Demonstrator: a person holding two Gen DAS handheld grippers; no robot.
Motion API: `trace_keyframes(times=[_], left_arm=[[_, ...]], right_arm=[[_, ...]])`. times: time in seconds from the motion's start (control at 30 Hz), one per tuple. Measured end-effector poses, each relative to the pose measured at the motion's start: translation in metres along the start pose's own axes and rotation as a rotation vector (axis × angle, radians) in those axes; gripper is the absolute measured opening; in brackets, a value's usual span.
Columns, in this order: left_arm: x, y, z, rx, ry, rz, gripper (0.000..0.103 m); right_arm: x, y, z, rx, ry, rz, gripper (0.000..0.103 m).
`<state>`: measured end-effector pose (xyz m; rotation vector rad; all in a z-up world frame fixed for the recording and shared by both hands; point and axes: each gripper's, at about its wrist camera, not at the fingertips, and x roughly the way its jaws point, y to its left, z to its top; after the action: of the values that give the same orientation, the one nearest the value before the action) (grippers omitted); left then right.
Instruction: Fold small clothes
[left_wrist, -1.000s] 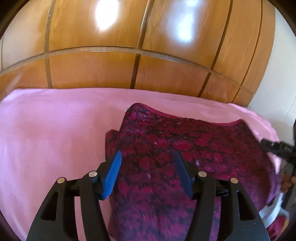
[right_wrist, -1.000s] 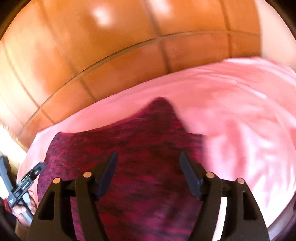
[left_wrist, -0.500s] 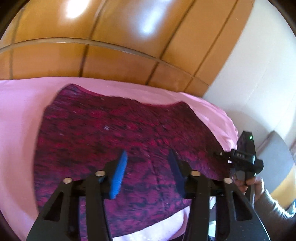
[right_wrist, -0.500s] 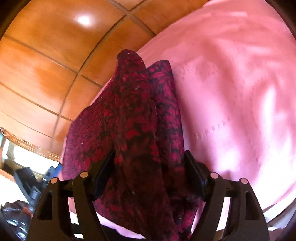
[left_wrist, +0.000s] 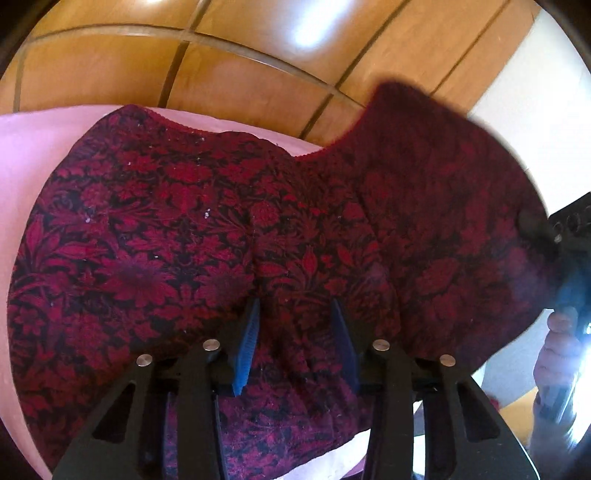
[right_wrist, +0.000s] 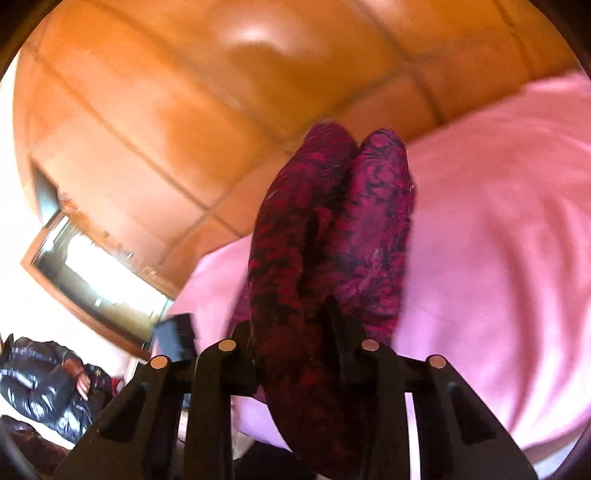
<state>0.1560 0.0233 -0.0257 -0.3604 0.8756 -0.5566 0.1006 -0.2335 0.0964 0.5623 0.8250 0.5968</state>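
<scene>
Bunching, seemingly woven floral garment (left_wrist: 166, 236)

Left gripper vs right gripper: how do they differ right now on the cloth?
Left gripper: jaws closing, a fold of the red floral cloth bunched between the fingers, cloth there low on the pink sheet.
Right gripper: jaws closing on a thick bunch, the cloth's edge lifted off the sheet and standing up doubled.
Shared: same cloth, both black two-finger grippers.
</scene>
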Motion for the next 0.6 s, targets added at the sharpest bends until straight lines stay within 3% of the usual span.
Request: trace_keyframes(times=[0.17,0.33,0.43,0.5,0.57,0.6], left_arm=[[-0.037,0.031,0.003,-0.106,-0.074,-0.06,0.04],[-0.098,0.086,0.004,-0.221,-0.191,-0.064,0.04],[-0.128,0.111,0.008,-0.262,-0.243,-0.112,0.04],[-0.138,0.121,0.013,-0.267,-0.248,-0.168,0.044],[-0.139,0.125,0.018,-0.277,-0.24,-0.207,0.067],[-0.138,0.124,0.022,-0.279,-0.231,-0.221,0.069]], right_arm=[[0.052,0.06,0.003,-0.096,0.027,0.026,0.022],[0.116,0.103,-0.013,-0.231,0.102,-0.04,0.021],[0.15,0.12,-0.039,-0.32,0.17,-0.077,0.021],[0.169,0.13,-0.057,-0.379,0.199,-0.102,0.021],[0.18,0.142,-0.073,-0.447,0.188,-0.142,0.021],[0.183,0.143,-0.079,-0.478,0.176,-0.162,0.021]])
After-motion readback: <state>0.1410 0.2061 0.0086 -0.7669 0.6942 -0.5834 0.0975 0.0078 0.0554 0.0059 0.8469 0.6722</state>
